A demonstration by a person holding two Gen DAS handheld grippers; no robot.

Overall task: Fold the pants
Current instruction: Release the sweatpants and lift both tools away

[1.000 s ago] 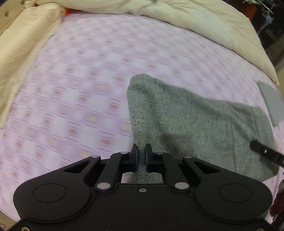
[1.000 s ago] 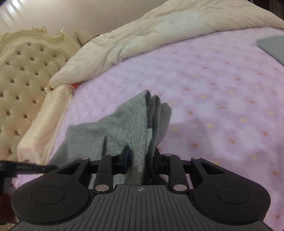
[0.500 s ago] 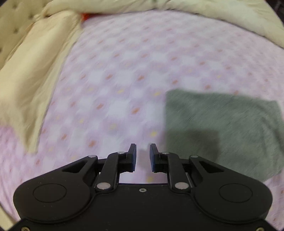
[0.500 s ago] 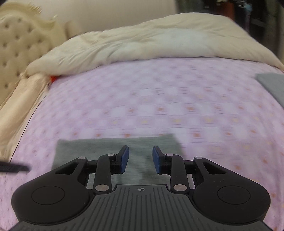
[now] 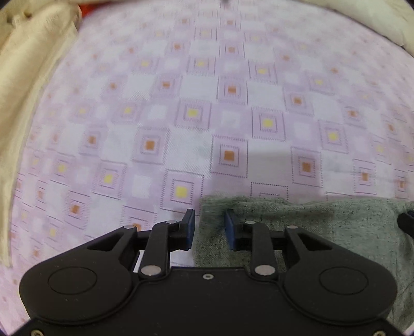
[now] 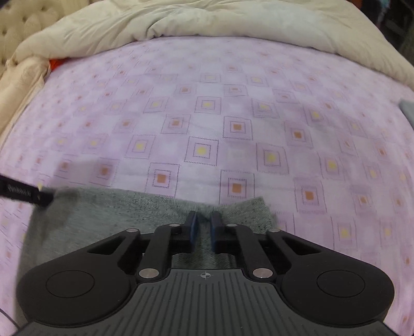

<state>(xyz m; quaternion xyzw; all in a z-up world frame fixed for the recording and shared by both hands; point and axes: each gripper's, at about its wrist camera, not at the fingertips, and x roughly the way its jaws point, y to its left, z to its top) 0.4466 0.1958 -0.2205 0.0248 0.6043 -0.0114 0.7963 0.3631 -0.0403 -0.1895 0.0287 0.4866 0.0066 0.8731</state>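
Pink checked bed sheet (image 6: 233, 108) carries the grey pants (image 6: 103, 219), folded flat at the near edge. Left gripper (image 5: 208, 228) hovers with fingers spread astride one far corner; right gripper (image 6: 203, 231), fingers narrowly parted, sits over the far edge near the other corner. Soft, light knit will likely sag; corners or the folded edge look like the best holds.

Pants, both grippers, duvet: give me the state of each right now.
Grey pants: folded, lying flat on the purple sheet.
Left gripper: open, straddling the pants' left corner.
Right gripper: nearly closed on a pinch of the far edge; grip unclear.
Cream duvet: bunched at the far side.
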